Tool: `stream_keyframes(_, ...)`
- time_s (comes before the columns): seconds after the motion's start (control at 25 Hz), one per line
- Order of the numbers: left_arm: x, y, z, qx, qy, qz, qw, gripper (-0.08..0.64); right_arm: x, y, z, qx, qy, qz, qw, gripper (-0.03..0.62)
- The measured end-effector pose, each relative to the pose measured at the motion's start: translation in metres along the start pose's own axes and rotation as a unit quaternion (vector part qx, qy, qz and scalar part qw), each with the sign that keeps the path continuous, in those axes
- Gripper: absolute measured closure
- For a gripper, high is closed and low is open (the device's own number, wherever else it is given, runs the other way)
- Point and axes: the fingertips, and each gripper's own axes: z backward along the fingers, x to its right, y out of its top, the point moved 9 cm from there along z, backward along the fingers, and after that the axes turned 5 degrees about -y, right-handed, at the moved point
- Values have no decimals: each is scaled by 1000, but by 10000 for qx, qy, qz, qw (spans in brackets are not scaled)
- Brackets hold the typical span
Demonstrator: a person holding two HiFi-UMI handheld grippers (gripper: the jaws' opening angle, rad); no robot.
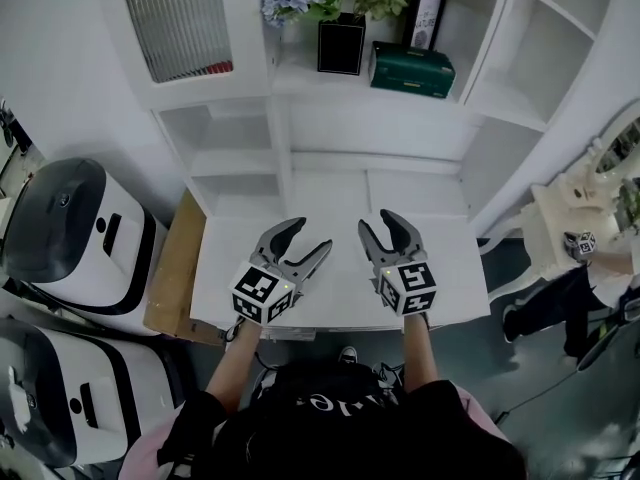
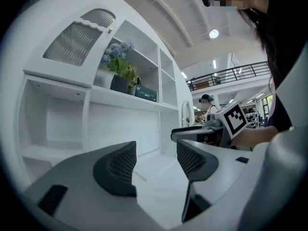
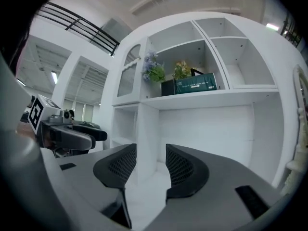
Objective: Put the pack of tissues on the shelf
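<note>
A dark green pack of tissues lies on the white shelf at the back, beside a black vase; it also shows in the left gripper view and the right gripper view. My left gripper hovers over the white desk top, open, with nothing between its pads. To its right my right gripper is also open and empty. Both point level toward the shelf unit, well short of the pack.
A black vase of flowers and a picture frame share the shelf with the pack. A ribbed-glass cabinet door is upper left. White appliances and cardboard stand left; a person is right.
</note>
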Motion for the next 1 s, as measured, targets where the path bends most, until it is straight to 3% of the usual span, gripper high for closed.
stream_keyframes(0.64,36,-48,127,-149,-6,451,9989,302,-112,-37,64,-450,109,-244,9986,492)
stream_keyframes(1.0,53,-74,166,-172,115,761,9969,314,-139,-43,92,-717,211,-27,9972,518)
